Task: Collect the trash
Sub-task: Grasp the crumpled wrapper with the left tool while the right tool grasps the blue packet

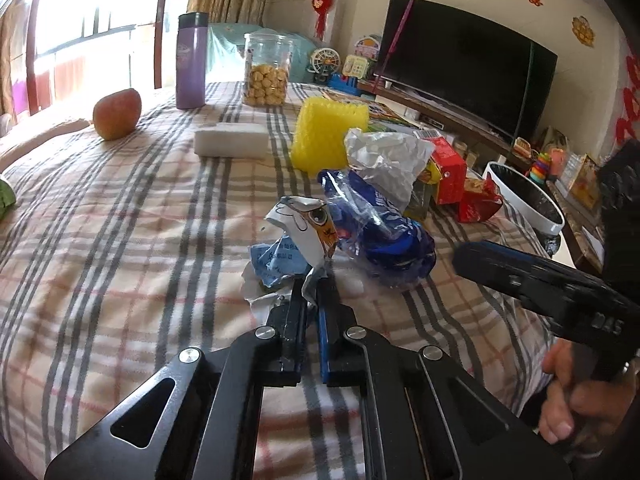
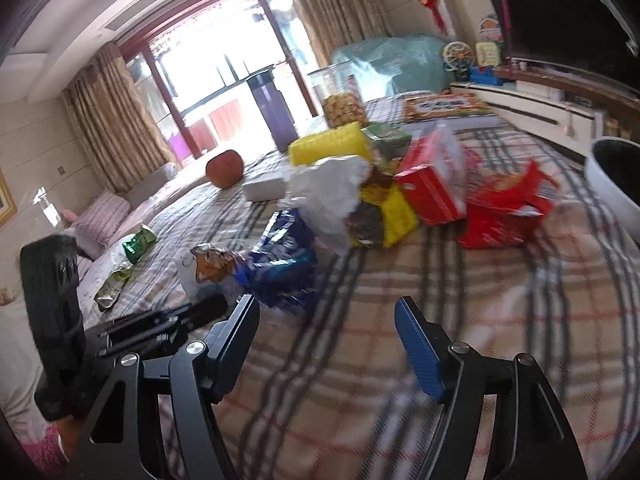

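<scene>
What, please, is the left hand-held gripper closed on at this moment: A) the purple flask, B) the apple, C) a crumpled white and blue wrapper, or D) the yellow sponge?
C: the left hand-held gripper has its fingers pinched on the crumpled white and blue wrapper, while the other three things stand farther back on the cloth, untouched.

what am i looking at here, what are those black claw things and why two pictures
Each black claw is a hand-held gripper with a camera on it, so each picture looks along one claw. In the left one, the left hand-held gripper is shut on a crumpled paper wrapper. The right hand-held gripper is open and holds nothing. On the plaid cloth lie a blue plastic bag, red boxes, a yellow sponge, an apple, a cookie jar and a purple flask. A white bin stands beside.
</scene>
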`<state>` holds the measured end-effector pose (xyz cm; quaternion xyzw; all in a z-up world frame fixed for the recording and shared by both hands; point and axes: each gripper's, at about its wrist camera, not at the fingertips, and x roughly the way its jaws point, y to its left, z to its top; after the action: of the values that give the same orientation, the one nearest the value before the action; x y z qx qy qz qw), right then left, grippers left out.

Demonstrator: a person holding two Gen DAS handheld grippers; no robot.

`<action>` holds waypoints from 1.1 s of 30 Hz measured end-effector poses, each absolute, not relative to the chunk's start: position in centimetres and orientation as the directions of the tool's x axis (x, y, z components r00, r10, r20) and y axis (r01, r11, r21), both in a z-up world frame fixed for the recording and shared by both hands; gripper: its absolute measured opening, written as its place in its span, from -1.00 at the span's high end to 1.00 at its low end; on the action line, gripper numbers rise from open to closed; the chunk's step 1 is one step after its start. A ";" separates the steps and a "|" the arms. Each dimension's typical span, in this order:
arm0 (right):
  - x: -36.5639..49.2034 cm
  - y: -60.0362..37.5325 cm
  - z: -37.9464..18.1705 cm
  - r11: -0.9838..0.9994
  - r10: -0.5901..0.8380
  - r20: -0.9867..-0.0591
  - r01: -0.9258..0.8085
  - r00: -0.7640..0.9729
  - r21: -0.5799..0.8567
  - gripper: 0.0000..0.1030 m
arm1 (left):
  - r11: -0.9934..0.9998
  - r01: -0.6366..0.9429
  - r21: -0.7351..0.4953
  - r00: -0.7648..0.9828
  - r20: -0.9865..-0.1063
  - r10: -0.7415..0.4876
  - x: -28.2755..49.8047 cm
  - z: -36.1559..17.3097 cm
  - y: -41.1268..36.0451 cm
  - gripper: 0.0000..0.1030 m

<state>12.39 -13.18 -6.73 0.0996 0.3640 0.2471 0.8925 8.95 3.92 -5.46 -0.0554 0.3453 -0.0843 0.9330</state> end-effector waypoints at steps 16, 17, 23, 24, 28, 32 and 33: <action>14.0 -10.5 -7.9 0.810 0.578 -0.634 -0.457 0.514 0.369 0.37 | 0.977 0.122 -0.173 0.766 -0.609 -0.203 8.4 -3.6 4.5 0.95; 13.4 -11.2 -7.6 0.809 0.580 -0.630 -0.458 0.517 0.369 0.38 | 0.976 0.132 -0.173 0.765 -0.608 -0.212 8.4 -3.5 4.1 0.95; 11.1 -15.0 -7.6 0.813 0.580 -0.624 -0.417 0.524 0.406 0.38 | 0.963 0.210 -0.169 0.747 -0.608 -0.270 8.1 -3.2 0.6 0.95; 10.7 -15.8 -7.7 0.815 0.578 -0.623 -0.404 0.527 0.415 0.38 | 0.959 0.228 -0.171 0.739 -0.610 -0.284 8.1 -3.3 -0.2 0.95; 9.5 -18.5 -7.7 0.832 0.555 -0.623 -0.360 0.552 0.422 0.38 | 0.943 0.286 -0.171 0.715 -0.616 -0.329 7.9 -3.4 -3.0 0.95; 8.5 -21.7 -7.7 0.850 0.524 -0.622 -0.305 0.582 0.430 0.38 | 0.922 0.345 -0.176 0.689 -0.620 -0.376 7.9 -3.4 -5.9 0.95; 8.3 -22.2 -7.6 0.853 0.518 -0.622 -0.294 0.588 0.432 0.38 | 0.916 0.358 -0.183 0.680 -0.621 -0.390 8.0 -3.4 -6.5 0.95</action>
<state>8.29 -22.24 -7.65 0.1430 0.3909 0.2307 0.8795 7.96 -6.52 -3.36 -0.0233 0.3443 -0.2040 0.9161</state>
